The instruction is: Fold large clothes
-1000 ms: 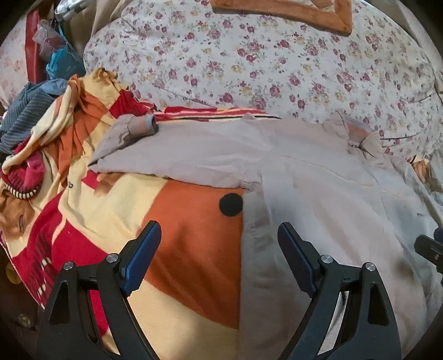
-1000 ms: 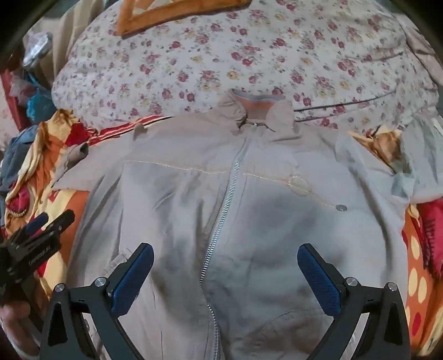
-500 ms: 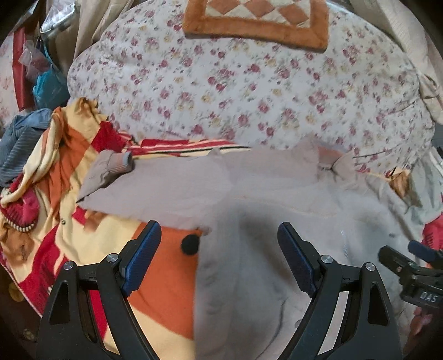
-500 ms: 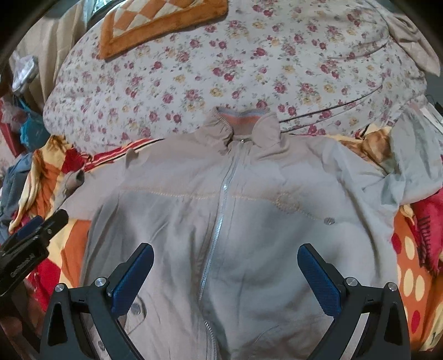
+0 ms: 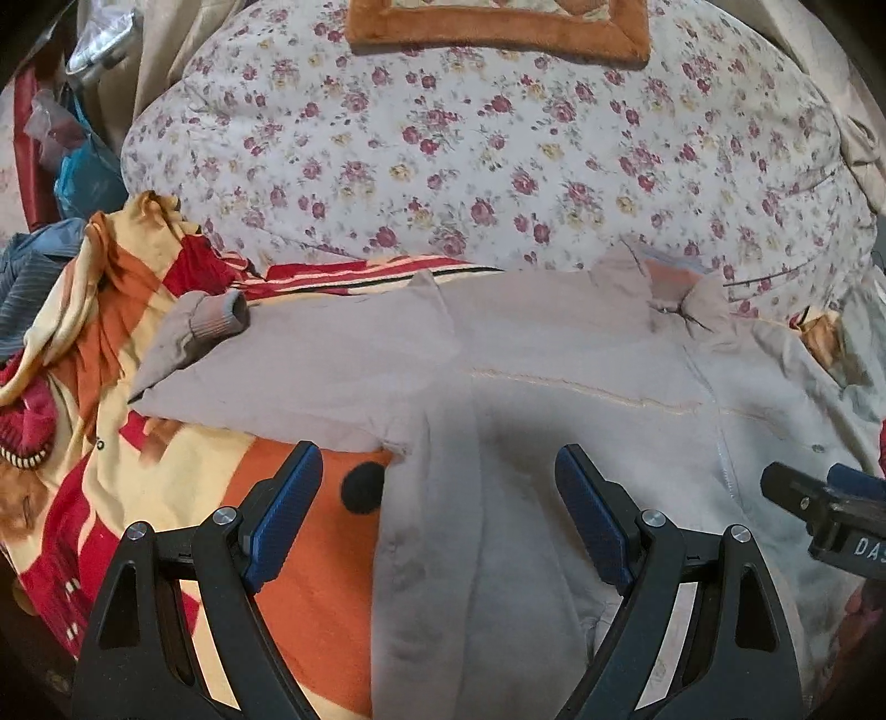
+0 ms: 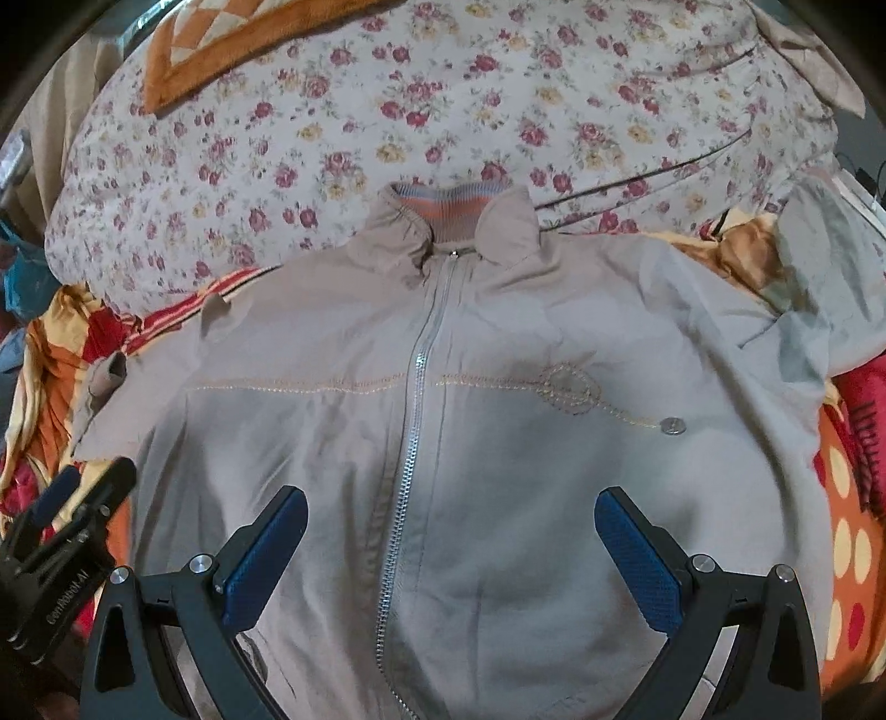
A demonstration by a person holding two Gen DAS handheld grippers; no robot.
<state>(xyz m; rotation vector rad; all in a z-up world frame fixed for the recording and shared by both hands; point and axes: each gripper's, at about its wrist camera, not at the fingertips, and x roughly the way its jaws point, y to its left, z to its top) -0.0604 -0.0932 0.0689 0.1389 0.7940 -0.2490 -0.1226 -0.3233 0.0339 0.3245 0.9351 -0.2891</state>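
**Beige zip jacket spread flat on a bed, two grippers poised above it**

A beige zip-front jacket (image 6: 498, 443) lies face up on a bed, spread over an orange, red and cream patterned blanket (image 5: 310, 581). Its silver zipper (image 6: 412, 421) is closed and runs straight down the middle of the jacket. At the top of the jacket, the collar (image 6: 454, 221) stands open, showing a striped orange and grey knit lining. A line of pale stitching crosses the jacket's chest, with a small embroidered round emblem (image 6: 567, 385) to one side of the zipper.

Beyond the jacket's collar sits a large pillow with a rose-flower print (image 5: 498, 149), and an orange-bordered cushion (image 5: 498, 27) rests on the far side of that pillow. One jacket sleeve (image 5: 266, 365) stretches out sideways from the jacket's body, ending in a ribbed cuff (image 5: 213, 321) that lies on the blanket. A heap of other clothes (image 5: 33, 288) sits past that cuff, at the bed's edge.

The left gripper (image 5: 437, 526) hovers over the jacket's side seam just below that sleeve, its blue-padded fingers (image 5: 282, 526) spread wide and holding nothing. The right gripper (image 6: 451, 559) hovers over the jacket's lower front, straddling the zipper, fingers (image 6: 637, 565) also wide apart and empty.
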